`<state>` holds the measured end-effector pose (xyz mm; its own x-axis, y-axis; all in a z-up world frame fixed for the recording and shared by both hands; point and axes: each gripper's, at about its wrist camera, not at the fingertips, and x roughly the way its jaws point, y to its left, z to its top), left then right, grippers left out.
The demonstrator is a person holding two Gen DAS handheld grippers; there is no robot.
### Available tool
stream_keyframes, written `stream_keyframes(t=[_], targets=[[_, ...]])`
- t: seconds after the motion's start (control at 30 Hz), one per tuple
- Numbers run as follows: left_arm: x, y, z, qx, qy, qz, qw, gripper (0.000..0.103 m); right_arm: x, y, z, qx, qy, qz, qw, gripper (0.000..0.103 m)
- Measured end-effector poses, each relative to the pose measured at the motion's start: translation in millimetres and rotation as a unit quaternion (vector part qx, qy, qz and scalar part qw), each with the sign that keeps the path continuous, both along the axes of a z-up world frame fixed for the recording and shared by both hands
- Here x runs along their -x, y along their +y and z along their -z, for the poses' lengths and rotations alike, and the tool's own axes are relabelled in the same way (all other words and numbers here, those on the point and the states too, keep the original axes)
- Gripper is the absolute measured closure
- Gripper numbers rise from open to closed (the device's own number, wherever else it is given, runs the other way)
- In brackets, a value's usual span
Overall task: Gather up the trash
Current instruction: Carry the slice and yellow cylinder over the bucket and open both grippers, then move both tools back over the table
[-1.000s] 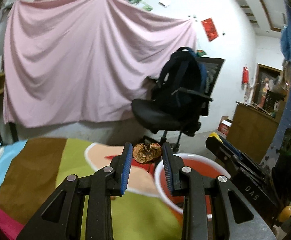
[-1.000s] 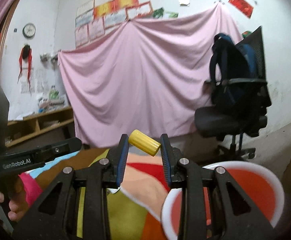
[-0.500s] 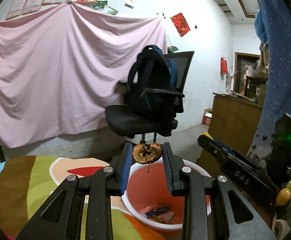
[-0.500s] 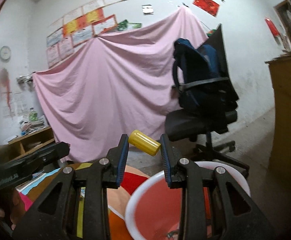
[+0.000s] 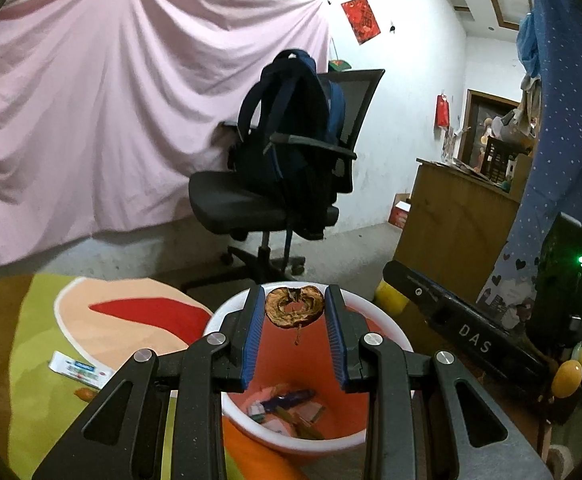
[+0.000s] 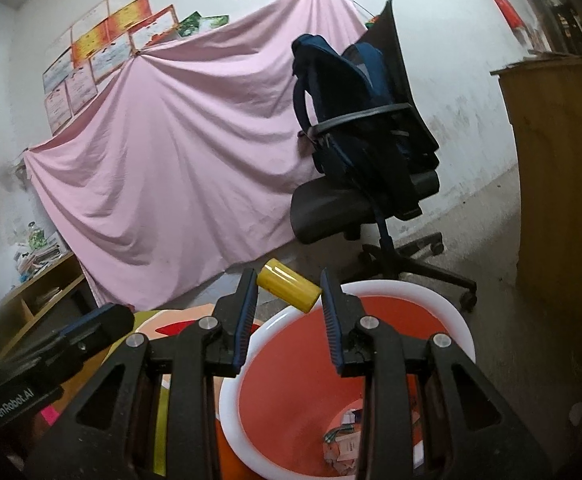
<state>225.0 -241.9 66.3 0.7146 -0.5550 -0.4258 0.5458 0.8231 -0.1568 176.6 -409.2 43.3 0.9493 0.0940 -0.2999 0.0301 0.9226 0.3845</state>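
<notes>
Hanging pinched between the blue pads of the left tool [image 5: 294, 310], the dried brown fruit ring [image 5: 294, 306] sat directly above the open mouth of the orange bin [image 5: 387, 330], whose floor already held scraps and wrappers. The right tool [image 6: 289, 290] was likewise clamped on a yellow cylinder [image 6: 289, 285], held slantwise over the near-left part of the bin's white rim, by that tool's view. Both pieces looked ready to drop, so the step in hand was probably the release. To do it well, each tool should be centred well inside the rim before its jaws part, the cylinder especially, since it could roll or bounce off the rim onto the floor. Off to the left of the bin, a flat white packet [image 5: 78, 369] lay on the colourful table cover [image 5: 31, 360], apparently left to collect.
</notes>
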Motion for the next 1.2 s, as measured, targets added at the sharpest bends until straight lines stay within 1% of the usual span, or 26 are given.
stream_keyframes(t=[0.2,0.57,0.7,0.97,1.2], targets=[[-10,-4,4,0.004,0.028,0.006,0.9996,0.077,-5,-6,6,-0.015,0.017,0.004,1.000,0.041],[-18,-9,11,-0.007,0.048,0.010,0.9988,0.077,-3,-14,7,-0.026,0.019,0.012,0.999,0.040],[-19,-7,13,-0.004,0.053,0.007,0.9986,0.071,-4,-14,7,-0.026,0.019,0.012,0.999,0.038],[-23,-1,15,0.004,0.064,-0.001,0.9980,0.069,-3,-12,8,-0.025,0.021,0.010,0.999,0.032],[-22,8,11,0.011,0.057,-0.019,0.9981,0.067,-4,-8,9,-0.020,0.020,0.008,1.000,0.029]])
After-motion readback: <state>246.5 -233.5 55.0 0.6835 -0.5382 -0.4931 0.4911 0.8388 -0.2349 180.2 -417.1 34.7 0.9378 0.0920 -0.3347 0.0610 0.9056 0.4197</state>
